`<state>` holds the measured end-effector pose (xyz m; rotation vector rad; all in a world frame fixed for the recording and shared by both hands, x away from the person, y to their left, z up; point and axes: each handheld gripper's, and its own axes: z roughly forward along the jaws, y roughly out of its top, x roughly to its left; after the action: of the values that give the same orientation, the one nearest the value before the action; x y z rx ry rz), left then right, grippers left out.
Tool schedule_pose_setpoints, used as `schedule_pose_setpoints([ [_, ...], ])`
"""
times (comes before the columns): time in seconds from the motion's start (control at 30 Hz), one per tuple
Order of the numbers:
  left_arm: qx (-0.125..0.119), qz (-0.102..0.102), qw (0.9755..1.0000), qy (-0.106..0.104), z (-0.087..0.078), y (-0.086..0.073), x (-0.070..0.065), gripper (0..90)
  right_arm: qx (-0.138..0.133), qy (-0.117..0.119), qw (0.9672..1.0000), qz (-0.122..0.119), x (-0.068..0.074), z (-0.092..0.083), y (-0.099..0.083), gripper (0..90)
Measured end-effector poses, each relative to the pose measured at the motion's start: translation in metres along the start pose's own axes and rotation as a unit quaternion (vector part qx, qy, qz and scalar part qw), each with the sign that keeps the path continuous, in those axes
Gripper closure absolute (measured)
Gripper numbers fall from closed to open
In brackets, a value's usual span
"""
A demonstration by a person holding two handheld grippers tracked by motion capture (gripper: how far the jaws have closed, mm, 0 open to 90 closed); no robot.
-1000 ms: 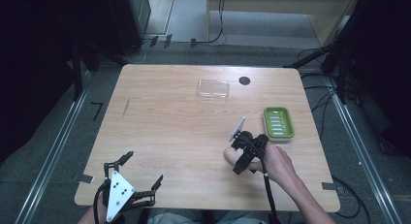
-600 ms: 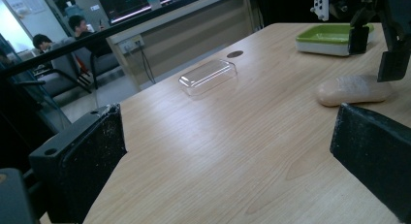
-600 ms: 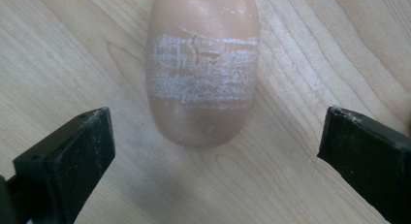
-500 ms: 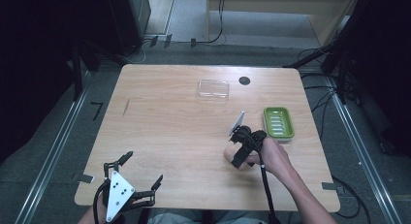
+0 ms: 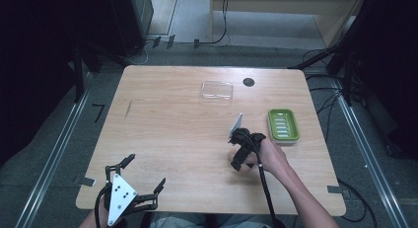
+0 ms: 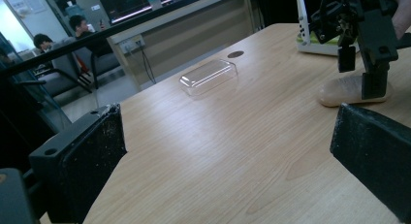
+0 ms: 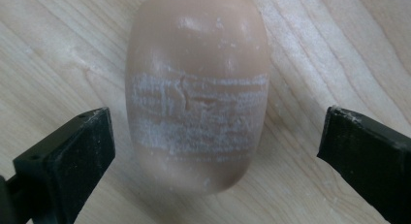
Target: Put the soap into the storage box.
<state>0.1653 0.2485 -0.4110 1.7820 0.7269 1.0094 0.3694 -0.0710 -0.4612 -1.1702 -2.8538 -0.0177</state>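
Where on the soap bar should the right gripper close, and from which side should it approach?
Probably across the middle of the soap bar, from above. It lies flat on the table, an oval narrower across than along, and the open right gripper already has one jaw on either long side.

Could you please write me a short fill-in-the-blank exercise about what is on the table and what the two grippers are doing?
1. The right gripper hangs over the bar of soap with its jaws ____.
2. The soap dish on the table is ____ in colour.
3. The clear plastic lid lies beside a small round ____ disc.
4. The left gripper, near the table's front edge, holds ____.

Missing words: open; green; black; nothing
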Motion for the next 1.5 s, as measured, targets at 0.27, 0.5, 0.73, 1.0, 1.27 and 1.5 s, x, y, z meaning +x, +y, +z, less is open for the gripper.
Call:
schedule_pose_setpoints([
  [0.27, -0.001, -0.001, 1.0, 0.001, -0.0003, 0.0, 0.0001, 0.0, 0.007, -0.006, 0.9999, -0.013, 0.0033, 0.0058, 0.0061, 3.1],
  [0.5, -0.001, -0.001, 1.0, 0.0, -0.0005, 0.0, 0.0002, 0.0, 0.005, -0.016, 0.9998, -0.012, 0.0068, 0.0059, 0.0065, 12.0],
  [0.73, -0.001, -0.001, 1.0, 0.0, -0.0006, -0.0001, 0.0002, 0.0, 0.003, -0.023, 0.9997, -0.011, 0.0085, 0.0077, 0.0054, 17.5],
  [1.0, -0.001, -0.002, 1.0, 0.0, -0.0006, 0.0, 0.0002, 0.0, 0.002, -0.025, 0.9997, -0.009, 0.0082, 0.0068, 0.0047, 21.4],
  [1.27, -0.001, -0.002, 1.0, 0.0, -0.0005, 0.0, 0.0001, 0.0, -0.006, -0.028, 0.9995, -0.014, 0.0088, 0.0039, 0.002, 33.5],
  [1.5, -0.001, -0.001, 1.0, 0.0, -0.0004, 0.0, 0.0, 0.0, -0.005, -0.028, 0.9993, -0.025, 0.0078, 0.0038, 0.0019, 33.8],
])
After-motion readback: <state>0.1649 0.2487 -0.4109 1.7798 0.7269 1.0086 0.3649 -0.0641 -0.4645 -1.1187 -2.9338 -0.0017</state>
